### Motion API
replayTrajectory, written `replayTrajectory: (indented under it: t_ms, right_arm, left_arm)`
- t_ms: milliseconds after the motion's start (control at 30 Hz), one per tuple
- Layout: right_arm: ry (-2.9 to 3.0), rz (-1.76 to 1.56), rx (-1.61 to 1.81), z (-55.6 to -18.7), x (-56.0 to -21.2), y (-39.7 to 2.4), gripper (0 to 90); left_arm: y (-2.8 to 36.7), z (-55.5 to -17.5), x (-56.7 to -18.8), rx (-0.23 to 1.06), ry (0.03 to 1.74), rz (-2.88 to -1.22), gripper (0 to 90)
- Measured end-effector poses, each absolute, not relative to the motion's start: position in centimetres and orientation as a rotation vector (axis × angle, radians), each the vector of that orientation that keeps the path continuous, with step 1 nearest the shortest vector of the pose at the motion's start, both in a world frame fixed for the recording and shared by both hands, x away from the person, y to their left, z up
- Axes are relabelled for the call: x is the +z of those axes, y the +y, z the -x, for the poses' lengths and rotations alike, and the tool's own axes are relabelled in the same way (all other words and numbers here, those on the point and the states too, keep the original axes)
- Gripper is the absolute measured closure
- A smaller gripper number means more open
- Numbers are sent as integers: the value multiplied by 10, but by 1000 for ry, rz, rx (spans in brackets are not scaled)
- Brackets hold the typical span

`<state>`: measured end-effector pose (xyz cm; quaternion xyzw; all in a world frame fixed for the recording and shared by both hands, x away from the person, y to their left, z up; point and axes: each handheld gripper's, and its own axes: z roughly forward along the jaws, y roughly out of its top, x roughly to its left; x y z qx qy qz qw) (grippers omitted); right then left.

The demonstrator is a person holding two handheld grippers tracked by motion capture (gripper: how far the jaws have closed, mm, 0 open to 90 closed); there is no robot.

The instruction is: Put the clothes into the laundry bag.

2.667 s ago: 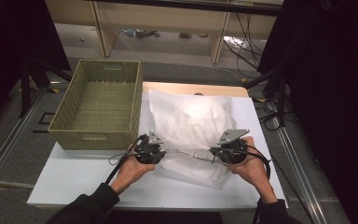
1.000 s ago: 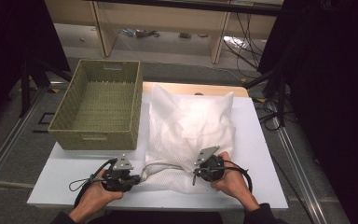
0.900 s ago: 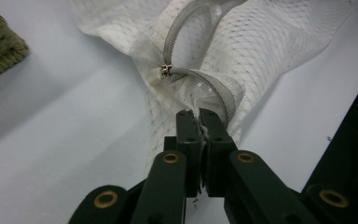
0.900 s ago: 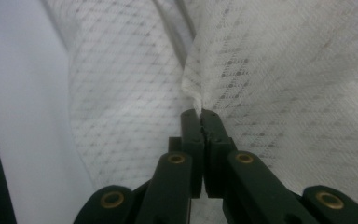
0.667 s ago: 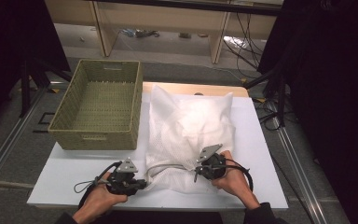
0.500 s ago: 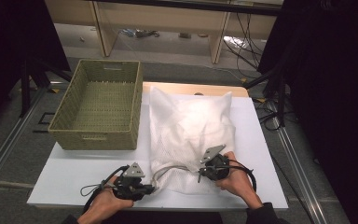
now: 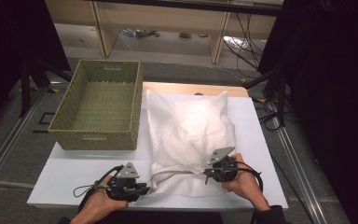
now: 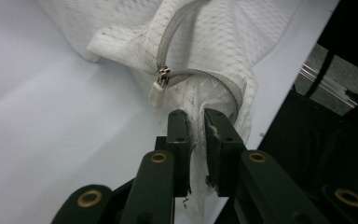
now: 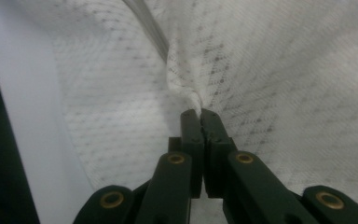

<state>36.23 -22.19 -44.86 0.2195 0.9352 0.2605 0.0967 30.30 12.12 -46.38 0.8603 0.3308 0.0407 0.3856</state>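
While both grippers worked the near edge of the bench [image 7: 74, 172], a white mesh laundry bag [image 7: 191, 130] lay flat on the middle of it, lumpy with pale contents I couldn't identify through the mesh. Woven green basket [image 7: 98, 105] sat just left of the bag, on the bench's far-left corner, nothing visible inside it. Left gripper [image 7: 142, 190] was at the bag's near-left corner, jaws clamped on a fold of mesh beside the grey zipper [image 8: 186, 77]; the zipper slider with its white pull tab [image 8: 157, 91] sat just beyond the jaw tips, and the zipper looked partly open. Right gripper [image 7: 209, 173] was on the bag's near-right part, jaws pressed together on a pinch of mesh that puckered up around the tips. Each gripper was held by a hand coming in from the bottom edge. Bench top was white with a wood strip at the far edge; grey floor, metal rails, light shelving with cables behind, black drapes to either side.
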Motion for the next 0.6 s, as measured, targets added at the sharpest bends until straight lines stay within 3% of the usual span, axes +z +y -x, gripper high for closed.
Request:
replayTrajectory:
  t_ms: [167, 333, 400, 433, 600]
  right_arm:
    - [2806, -598, 742, -362, -454, -212, 900]
    - [2805, -601, 739, -363, -460, -213, 893]
    - [2816, -613, 738, -362, -460, -213, 886]
    - [2803, -604, 755, -362, -459, -213, 870]
    - [2735, -660, 846, -360, -447, -217, 727]
  left_arm:
    - [136, -304, -469, 130, 880, -2234, 875]
    - [137, -305, -476, 126, 843, -2310, 876]
    - [138, -304, -477, 122, 860, -2313, 831]
    - [138, -303, -476, 127, 875, -2305, 760]
    - [146, -305, -472, 188, 872, -2246, 540]
